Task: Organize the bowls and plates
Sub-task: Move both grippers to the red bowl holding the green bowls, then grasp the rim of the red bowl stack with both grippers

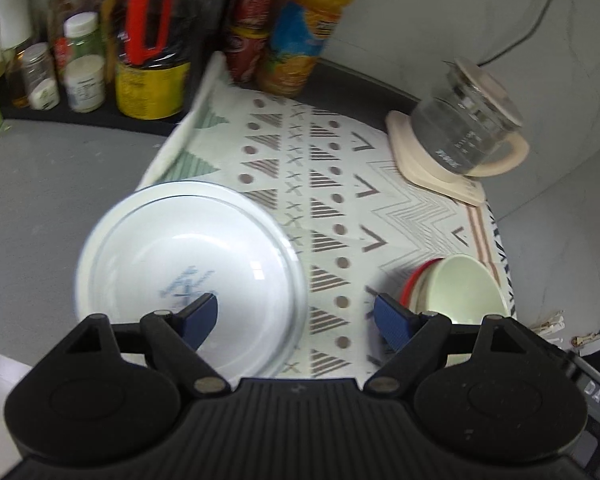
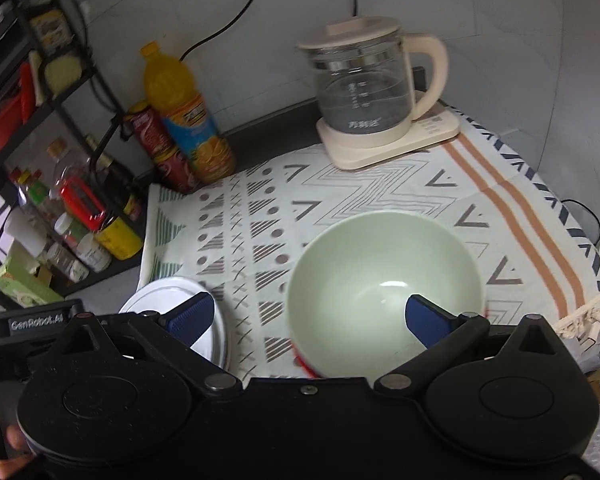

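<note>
Currently, these were the facts of the scene, in past tense.
Left gripper: the left gripper had its blue fingers spread wide apart and held nothing; it hung above the cloth, with one pad over the white plate and the other near the green bowl.
Right gripper: the right gripper was also spread wide and empty; its right pad was seen over the inside of the green bowl, its left pad over the white plate.
White plate: the white plate lay flat at the left edge of the patterned cloth, partly over the grey counter; it had a thin blue ring and a blurred blue mark in its middle.
Green bowl: the green bowl stood upright on the cloth, right of the plate and apart from it; it sat inside a red-rimmed dish, of which only the edge showed.
Patterned cloth: the patterned cloth covered the counter, with triangles, dots, crosses and orange stripes.
Kettle: the glass kettle with a cream lid and handle stood on its cream base at the far side of the cloth.
Bottles: an orange juice bottle and a red can stood just behind the cloth, touching each other.
Shelf: more jars and bottles stood at the left, near a black shelf.
</note>
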The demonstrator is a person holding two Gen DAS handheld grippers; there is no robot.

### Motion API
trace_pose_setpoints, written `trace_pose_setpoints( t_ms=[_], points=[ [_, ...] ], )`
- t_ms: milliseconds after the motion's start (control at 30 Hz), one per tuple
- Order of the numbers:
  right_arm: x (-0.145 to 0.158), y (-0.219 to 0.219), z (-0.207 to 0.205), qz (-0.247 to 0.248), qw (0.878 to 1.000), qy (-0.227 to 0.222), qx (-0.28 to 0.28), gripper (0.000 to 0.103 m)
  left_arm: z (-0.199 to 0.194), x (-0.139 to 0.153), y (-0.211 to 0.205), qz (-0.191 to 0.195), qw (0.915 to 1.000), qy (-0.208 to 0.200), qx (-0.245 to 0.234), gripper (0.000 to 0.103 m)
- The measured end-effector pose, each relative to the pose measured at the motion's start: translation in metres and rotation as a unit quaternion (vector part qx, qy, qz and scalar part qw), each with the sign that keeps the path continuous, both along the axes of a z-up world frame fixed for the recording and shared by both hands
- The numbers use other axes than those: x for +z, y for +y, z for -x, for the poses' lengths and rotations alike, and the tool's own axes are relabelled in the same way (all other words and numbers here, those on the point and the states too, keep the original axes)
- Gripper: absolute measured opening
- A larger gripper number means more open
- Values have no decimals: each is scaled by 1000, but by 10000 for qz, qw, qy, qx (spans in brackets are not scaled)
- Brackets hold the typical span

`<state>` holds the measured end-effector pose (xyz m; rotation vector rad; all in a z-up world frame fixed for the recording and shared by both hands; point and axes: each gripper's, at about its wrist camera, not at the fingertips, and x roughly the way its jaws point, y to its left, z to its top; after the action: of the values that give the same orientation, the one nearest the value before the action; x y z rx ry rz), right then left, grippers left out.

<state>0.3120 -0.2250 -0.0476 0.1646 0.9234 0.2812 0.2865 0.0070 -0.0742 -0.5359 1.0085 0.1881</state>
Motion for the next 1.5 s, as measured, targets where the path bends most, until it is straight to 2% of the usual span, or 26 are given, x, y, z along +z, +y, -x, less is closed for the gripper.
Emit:
trace_pose_setpoints(
  t_ms=[133, 400, 667, 733, 833, 900, 967, 1033, 1100, 1200, 1300, 1367, 1433, 1500],
  points=[
    [-5, -20, -11, 30, 9998, 129, -145, 103, -10, 1, -21, 88, 9999, -22, -76, 84],
    [-21, -52, -29, 85, 9989, 324, -330, 103, -28, -16, -53, -43, 9997, 177, -191, 84],
    [-47, -65, -46, 168, 9974, 676, -166, 102, -42, -45, -66, 167, 9985, 505, 114, 84],
    [-53, -67, -49, 162, 9970, 746, -97, 100, -42, -50, -69, 269, 9985, 445, 187, 84],
    [-62, -68, -54, 212, 9958, 889, 13, 93, -48, -57, -78, 240, 9980, 564, 149, 82],
    [-68, -69, -59, 187, 9946, 1021, 84, 82, -50, -62, -81, 334, 9974, 593, 215, 81],
    [-73, -70, -62, 153, 9935, 1118, 172, 77, -52, -67, -83, 415, 9968, 633, 273, 79],
    [-77, -71, -65, 126, 9926, 1181, 260, 72, -54, -72, -85, 440, 9960, 718, 310, 74],
    [-82, -71, -68, 192, 9916, 1239, 319, 65, -54, -79, -85, 546, 9945, 802, 382, 63],
    [-88, -72, -71, 316, 9899, 1313, 423, 54, -54, -86, -85, 762, 9928, 811, 439, 59],
    [-96, -77, -75, 325, 9873, 1491, 448, 42, -54, -88, -90, 703, 9934, 796, 424, 55],
    [-103, -79, -75, 323, 9846, 1653, 459, 38, -53, -90, -91, 881, 9920, 795, 419, 48],
    [-104, -81, -74, 266, 9849, 1639, 494, 38, -52, -92, -92, 1004, 9912, 763, 408, 42],
    [-103, -81, -73, 247, 9852, 1609, 542, 35, -52, -91, -95, 1072, 9910, 730, 331, 32]
  ],
)
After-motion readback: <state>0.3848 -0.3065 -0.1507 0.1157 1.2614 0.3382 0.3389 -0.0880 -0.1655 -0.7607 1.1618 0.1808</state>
